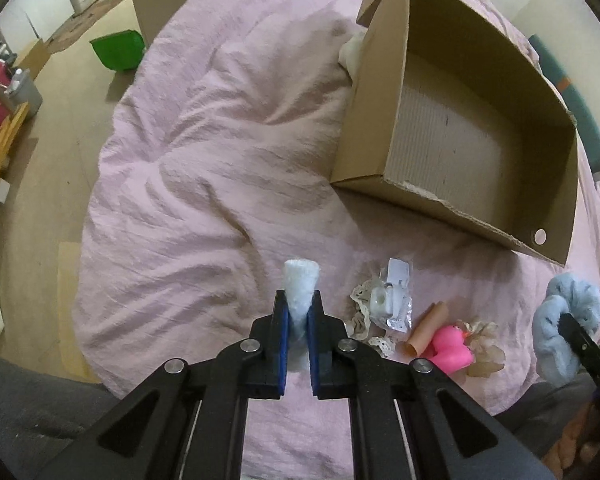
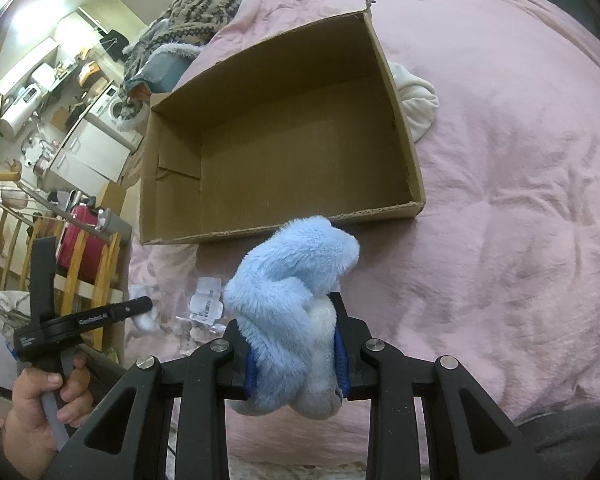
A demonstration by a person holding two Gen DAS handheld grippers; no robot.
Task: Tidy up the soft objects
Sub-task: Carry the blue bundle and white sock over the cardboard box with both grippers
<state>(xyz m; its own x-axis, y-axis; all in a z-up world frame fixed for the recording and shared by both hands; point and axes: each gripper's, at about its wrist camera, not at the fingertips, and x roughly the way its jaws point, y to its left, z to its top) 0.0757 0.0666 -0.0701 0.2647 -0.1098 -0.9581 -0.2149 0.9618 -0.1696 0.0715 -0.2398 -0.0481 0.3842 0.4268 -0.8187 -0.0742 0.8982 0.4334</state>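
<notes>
My left gripper [image 1: 299, 300] is shut on a small white fluffy piece [image 1: 301, 280], held just above the pink bedcover [image 1: 220, 160]. To its right lie a lace ribbon [image 1: 360, 316], a plastic packet [image 1: 396, 300], a tan tube [image 1: 426, 328], a pink rubber duck [image 1: 450, 348] and a beige scrunchie [image 1: 486, 344]. My right gripper [image 2: 290, 320] is shut on a light blue plush [image 2: 296, 280], which also shows at the right edge of the left wrist view as a blue plush [image 1: 568, 312]. An empty open cardboard box [image 2: 300, 168] sits just beyond it on the bed.
A white cloth [image 2: 418, 100] lies against the box's far side. Knitted clothes [image 2: 196, 12] are piled at the bed's far end. A green bin [image 1: 118, 50] stands on the floor left of the bed. A hand [image 2: 40, 400] grips the left tool's handle.
</notes>
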